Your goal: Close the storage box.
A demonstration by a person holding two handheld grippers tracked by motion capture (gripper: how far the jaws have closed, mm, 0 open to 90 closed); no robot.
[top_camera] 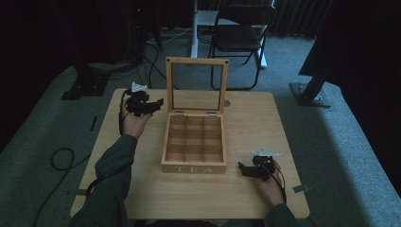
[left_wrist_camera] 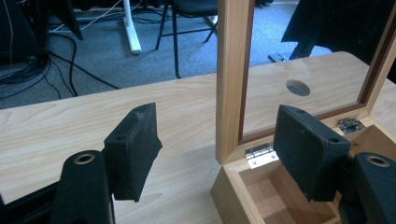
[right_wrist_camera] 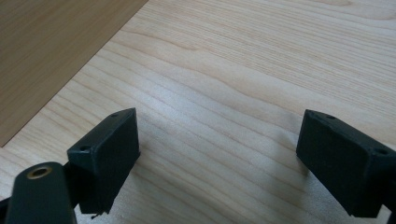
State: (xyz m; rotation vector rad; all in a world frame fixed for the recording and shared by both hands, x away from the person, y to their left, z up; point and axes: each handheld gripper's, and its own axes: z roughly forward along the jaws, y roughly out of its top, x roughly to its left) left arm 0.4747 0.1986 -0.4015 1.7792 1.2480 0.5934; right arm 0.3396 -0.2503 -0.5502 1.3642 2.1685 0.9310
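Left claw (left_wrist_camera: 217, 154), spread wide beside the upright lid (top_camera: 196, 82) of the tea box (top_camera: 194, 142); a careless nudge could slam it shut, while the right claw (right_wrist_camera: 219, 158) rests spread on the counter (top_camera: 255, 123).

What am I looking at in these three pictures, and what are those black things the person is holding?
A person sits at a wooden table and holds a hand tool in each hand: a gripper with two black jaws that can pinch things. The high view comes from a camera above the table. The other two come from small cameras riding on the tools, looking out between the jaws.

The left gripper is near the back left corner of a wooden tea box, beside the box's raised glass lid; its own view shows the lid frame and a hinge between its jaws. The right gripper rests near the box's front right corner, over bare wood. Both are open and hold nothing. The box's compartments look empty.
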